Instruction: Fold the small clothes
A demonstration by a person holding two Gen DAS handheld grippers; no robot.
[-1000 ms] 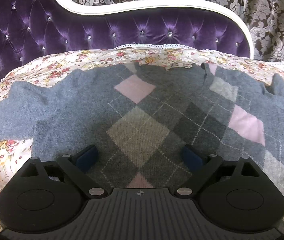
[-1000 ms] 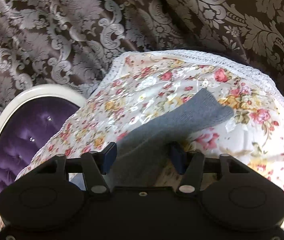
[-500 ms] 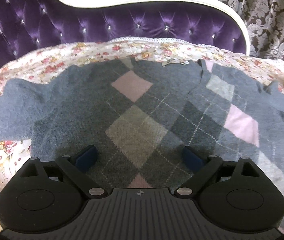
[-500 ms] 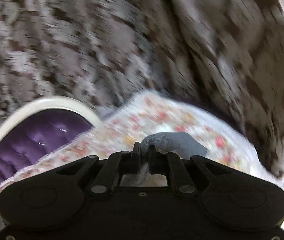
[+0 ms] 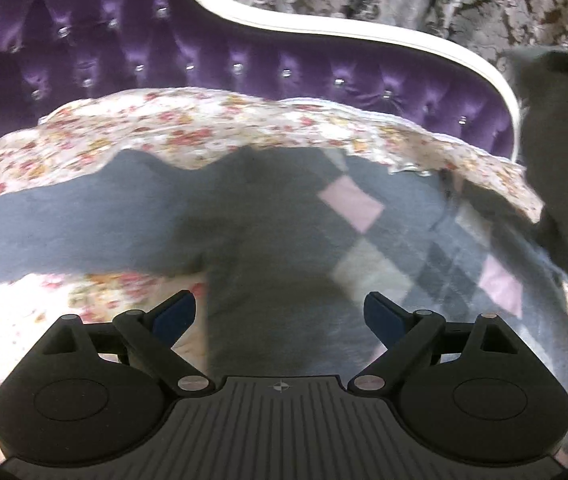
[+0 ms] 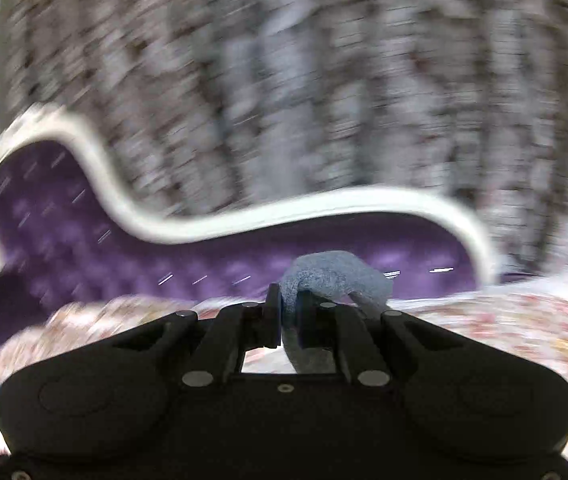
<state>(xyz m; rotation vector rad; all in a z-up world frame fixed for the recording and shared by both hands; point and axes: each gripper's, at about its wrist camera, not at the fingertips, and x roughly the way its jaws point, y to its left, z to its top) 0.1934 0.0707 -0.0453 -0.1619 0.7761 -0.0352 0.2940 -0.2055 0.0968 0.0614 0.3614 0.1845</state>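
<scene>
Right gripper (image 6: 288, 316) is pinched on the cuff of the sweater's right sleeve (image 5: 556, 168), held raised above the bed. Left gripper (image 5: 279, 316) hovers spread over the sweater's left side, gripping nothing.

Sweater (image 5: 275, 240): grey argyle knit, lying flat on the floral bedspread (image 5: 211, 132).

Progress, by judgement: early. 1 sleeve is lifted for folding inward; no fold appears completed. The left sleeve (image 5: 43, 232) lies fully extended; both sleeves and the body are yet to fold.

Orientation: collar points toward the purple headboard (image 5: 243, 64), hem toward the left gripper. Long axis with sleeves out runs across the bed.
</scene>
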